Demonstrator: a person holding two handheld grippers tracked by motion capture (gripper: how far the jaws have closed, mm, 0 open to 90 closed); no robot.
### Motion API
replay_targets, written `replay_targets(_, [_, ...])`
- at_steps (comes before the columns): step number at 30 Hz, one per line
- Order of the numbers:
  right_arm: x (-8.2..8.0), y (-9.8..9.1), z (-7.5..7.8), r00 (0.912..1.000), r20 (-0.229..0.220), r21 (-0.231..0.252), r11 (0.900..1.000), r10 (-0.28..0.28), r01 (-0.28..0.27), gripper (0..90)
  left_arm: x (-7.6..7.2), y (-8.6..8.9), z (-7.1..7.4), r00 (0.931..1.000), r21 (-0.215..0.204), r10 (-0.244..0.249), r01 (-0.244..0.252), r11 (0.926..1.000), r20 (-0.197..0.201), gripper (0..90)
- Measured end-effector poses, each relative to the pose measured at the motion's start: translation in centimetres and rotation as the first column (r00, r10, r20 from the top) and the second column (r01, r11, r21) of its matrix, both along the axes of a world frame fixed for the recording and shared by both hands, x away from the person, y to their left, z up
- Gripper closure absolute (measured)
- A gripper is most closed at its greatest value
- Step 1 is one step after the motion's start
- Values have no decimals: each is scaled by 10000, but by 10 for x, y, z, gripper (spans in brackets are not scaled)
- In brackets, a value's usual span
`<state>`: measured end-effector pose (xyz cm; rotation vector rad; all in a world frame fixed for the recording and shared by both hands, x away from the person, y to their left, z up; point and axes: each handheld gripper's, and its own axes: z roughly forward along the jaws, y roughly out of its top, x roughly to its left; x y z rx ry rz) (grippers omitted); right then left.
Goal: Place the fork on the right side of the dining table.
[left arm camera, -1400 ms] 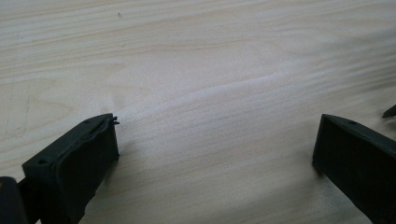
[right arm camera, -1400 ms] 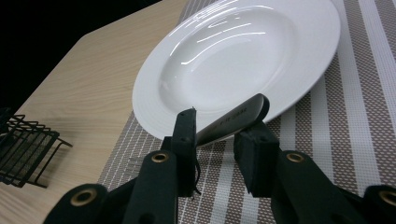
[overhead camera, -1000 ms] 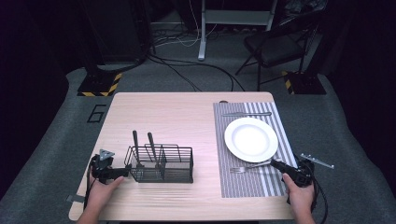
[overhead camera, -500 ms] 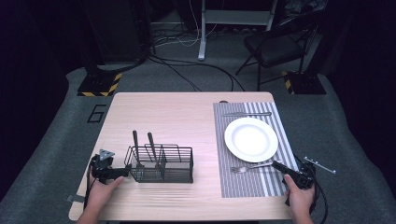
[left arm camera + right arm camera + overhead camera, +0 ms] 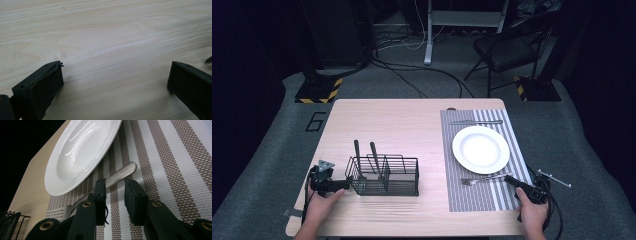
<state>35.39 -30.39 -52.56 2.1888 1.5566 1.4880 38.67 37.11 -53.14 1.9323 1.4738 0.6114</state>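
Little has moved since a second ago: your right hand only edged a touch at the mat's near edge, its fingers easing slightly wider, while the fork, plate and caddy lie where they did.

On the worktop (image 5: 412,120), the striped mat (image 5: 472,197) lies under your right fingers, set out as a place setting. The wire caddy (image 5: 384,175) stands just ahead of your left gripper (image 5: 347,184), two dark handles upright in it. That hand seems parked there to steady the caddy. Its fingers (image 5: 42,85) are spread wide over bare wood, grasping nothing.

The plate (image 5: 481,149) sits just beyond your right fingers, its rim nearly over the fork.

The fork (image 5: 484,179) lies flat on the mat straight ahead of your right gripper (image 5: 508,177), handle end nearest the fingers and tines pointing away towards the caddy. In the right gripper view the handle (image 5: 122,173) runs behind one finger (image 5: 100,195) and its rounded end shows just past the gap. The fingers are parted with only mat between the pads, so nothing is grasped. I judge you are lined up along the handle to take it by its end.

It is plain brushed metal, slim, with a rounded handle end and four short tines, low to the mat and likely slippery.
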Motion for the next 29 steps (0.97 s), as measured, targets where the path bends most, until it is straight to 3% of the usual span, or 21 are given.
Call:
replay_targets(8, [-2,-3,2,9996,0,-176,9995,-280,280,700,0,0,0,10000,-4,23,-23,10000,49,0])
replay_targets(11, [-3,-2,4,9996,191,-436,9988,-200,208,679,0,0,0,10000,-7,26,-26,10000,51,0])
replay_targets(14, [-4,2,11,9966,817,-908,9959,105,-30,658,0,0,0,10000,-7,27,-27,10000,50,0])
replay_targets(17, [-4,12,22,9900,1256,-1763,9835,642,-414,652,0,0,0,10000,-3,22,-22,10000,46,0])
replay_targets(22, [-3,32,36,9730,1580,-2354,9634,1683,-1284,617,0,0,0,10000,-3,24,-24,10000,48,0])
replay_targets(29, [-3,60,48,9400,1817,-3494,9125,2886,-2127,525,0,-1,0,10000,3,64,-64,10000,47,0])
